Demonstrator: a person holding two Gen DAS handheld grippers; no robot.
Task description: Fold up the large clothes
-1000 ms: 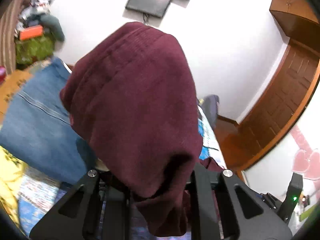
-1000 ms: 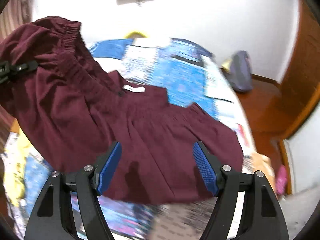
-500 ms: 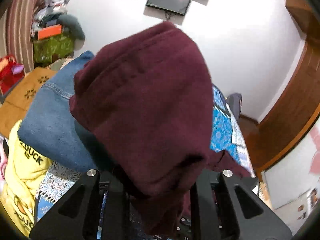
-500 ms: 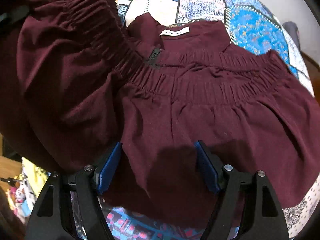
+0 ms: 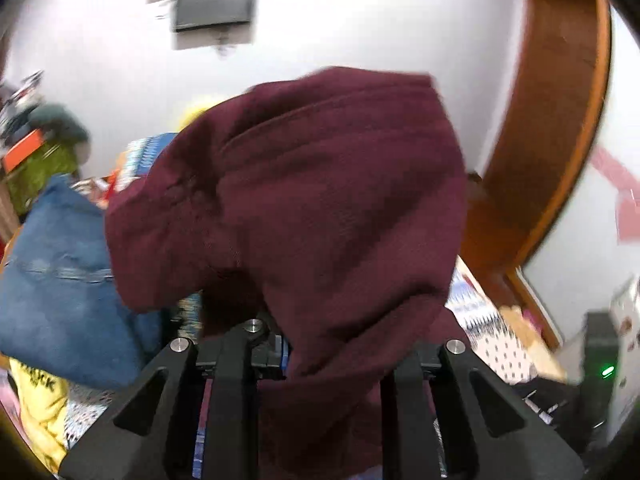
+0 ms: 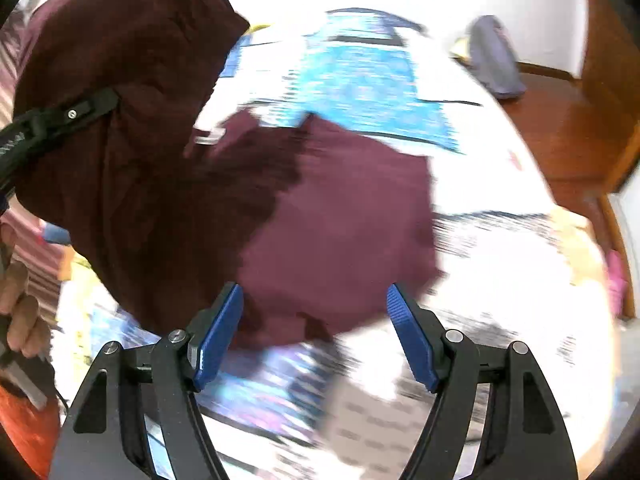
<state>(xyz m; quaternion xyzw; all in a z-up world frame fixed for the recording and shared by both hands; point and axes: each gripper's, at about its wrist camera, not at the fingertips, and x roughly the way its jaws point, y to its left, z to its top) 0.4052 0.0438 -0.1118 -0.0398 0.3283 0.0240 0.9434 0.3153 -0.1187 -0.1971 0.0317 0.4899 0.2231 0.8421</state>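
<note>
A dark maroon garment (image 6: 328, 220) lies partly spread on the bed's blue and white patterned cover (image 6: 360, 80). Its left part is lifted and hangs in a bunch (image 6: 128, 120) from my left gripper, whose black finger (image 6: 60, 118) shows at the left of the right wrist view. In the left wrist view the maroon cloth (image 5: 320, 200) drapes over my left gripper (image 5: 332, 360) and hides its fingertips. My right gripper (image 6: 314, 332) is open and empty, with blue pads (image 6: 218, 336) above the garment's near edge.
A blue denim garment (image 5: 56, 280) and a yellow garment (image 5: 40, 408) lie at the left. A grey bag (image 6: 494, 60) sits on the floor by the wall. A wooden door (image 5: 552, 120) is at the right. A screen (image 5: 216, 0) hangs on the wall.
My left gripper has swung right with the cloth in it. The right gripper has pulled back from the garment, so more of the bed shows. Both views are blurred by motion.
</note>
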